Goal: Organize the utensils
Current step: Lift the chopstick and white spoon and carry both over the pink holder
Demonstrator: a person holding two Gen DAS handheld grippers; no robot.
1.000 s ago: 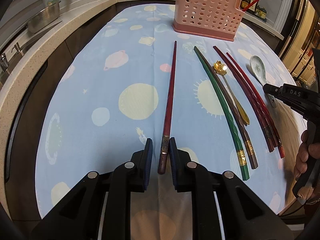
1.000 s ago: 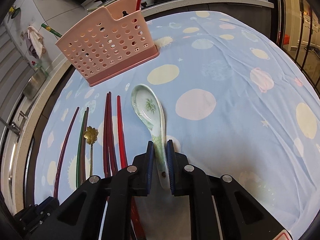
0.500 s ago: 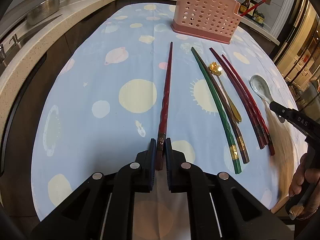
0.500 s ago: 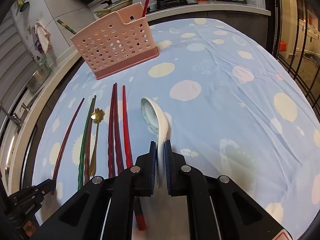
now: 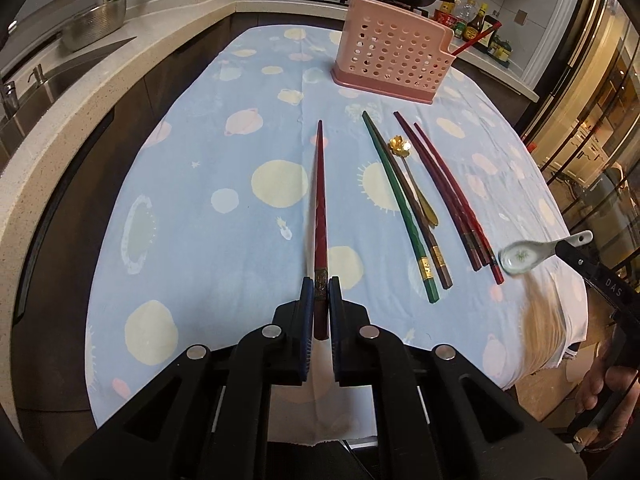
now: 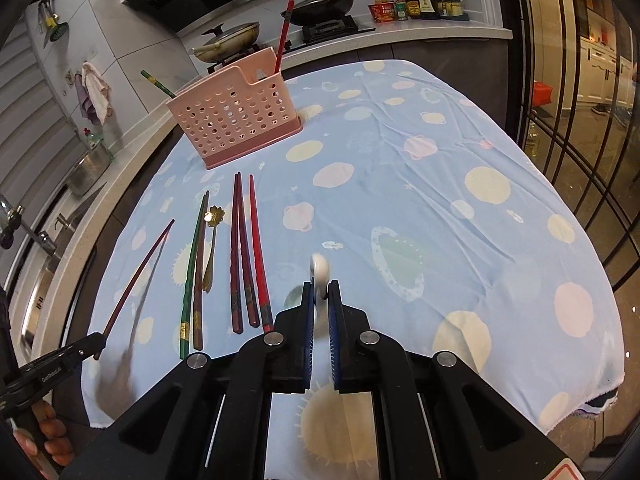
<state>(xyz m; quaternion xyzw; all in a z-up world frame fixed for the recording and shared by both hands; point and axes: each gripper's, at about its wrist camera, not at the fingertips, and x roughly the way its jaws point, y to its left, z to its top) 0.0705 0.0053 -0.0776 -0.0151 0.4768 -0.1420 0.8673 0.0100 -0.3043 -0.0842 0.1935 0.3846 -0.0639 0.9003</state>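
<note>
The blue cloth-covered table (image 5: 192,184) printed with pale planets carries everything; the pink perforated plastic utensil holder (image 5: 390,62) stands upright at its far end. One red chopstick (image 6: 282,36) leans out of the holder's low end compartment, and a green chopstick (image 6: 157,84) pokes up behind its opposite end; which compartment that one sits in cannot be told.

Nearer than the holder, a row lies on the cloth: a green chopstick and a brown chopstick (image 5: 404,208) side by side, a small gold flower-headed spoon (image 5: 416,182) just beside them, then three dark red chopsticks (image 5: 448,192) bunched together.

The left gripper (image 5: 321,300) is clamped narrowly on the butt end of a long dark red chopstick (image 5: 319,196), which points toward the holder and is raised off the cloth, its shadow beneath.

The right gripper (image 6: 320,300) is pinched on the handle of a white ceramic soup spoon (image 5: 528,255) with a green motif, held clear above the near table edge, bowl turned toward the chopstick row. A hand (image 5: 604,396) grips that tool's handle.
</note>
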